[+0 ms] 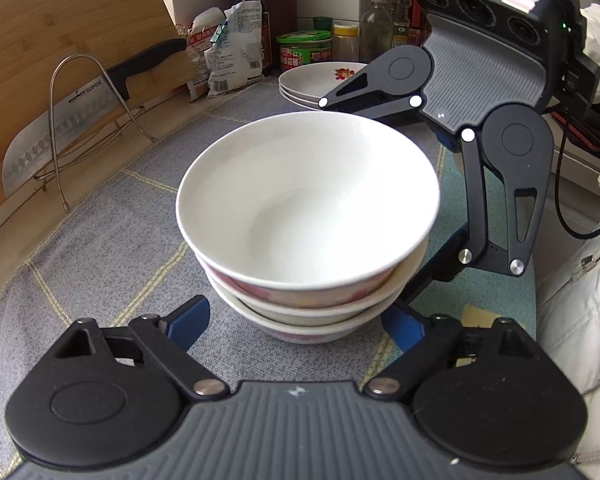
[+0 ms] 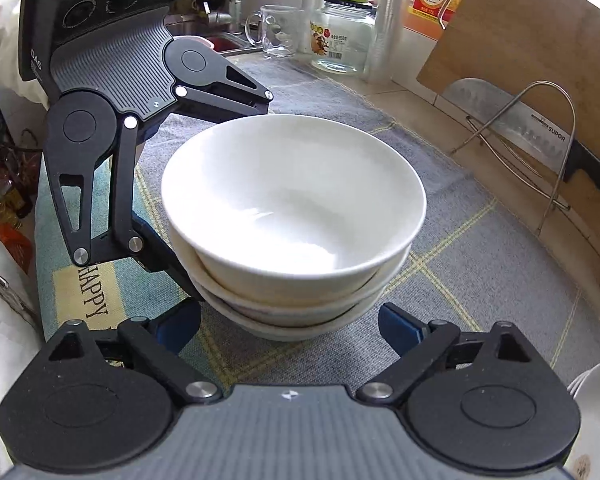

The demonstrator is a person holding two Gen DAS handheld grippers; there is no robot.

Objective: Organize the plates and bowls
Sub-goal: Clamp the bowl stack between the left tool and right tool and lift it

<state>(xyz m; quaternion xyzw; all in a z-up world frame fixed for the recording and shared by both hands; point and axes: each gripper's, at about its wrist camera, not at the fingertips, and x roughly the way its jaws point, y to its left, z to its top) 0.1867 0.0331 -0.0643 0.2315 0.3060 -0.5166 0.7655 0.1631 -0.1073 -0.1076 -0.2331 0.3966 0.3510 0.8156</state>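
Both grippers, left and right, jaws spread, flank the stacked bowls on opposite sides.

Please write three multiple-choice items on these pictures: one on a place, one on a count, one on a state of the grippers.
1. Where does the cleaver with the black handle rest?
A. in a wire rack against the wooden cutting board
B. inside the top bowl
C. on the plates

2. How many white ceramic bowls are stacked?
A. one
B. three
C. five

3. How do the left gripper and right gripper stand?
A. both shut on the stack
B. one shut
C. both open around it

Key: 1 A, the blade leans in the wire rack; 2 B, three rims show; 3 C, gaps show beside the fingers.
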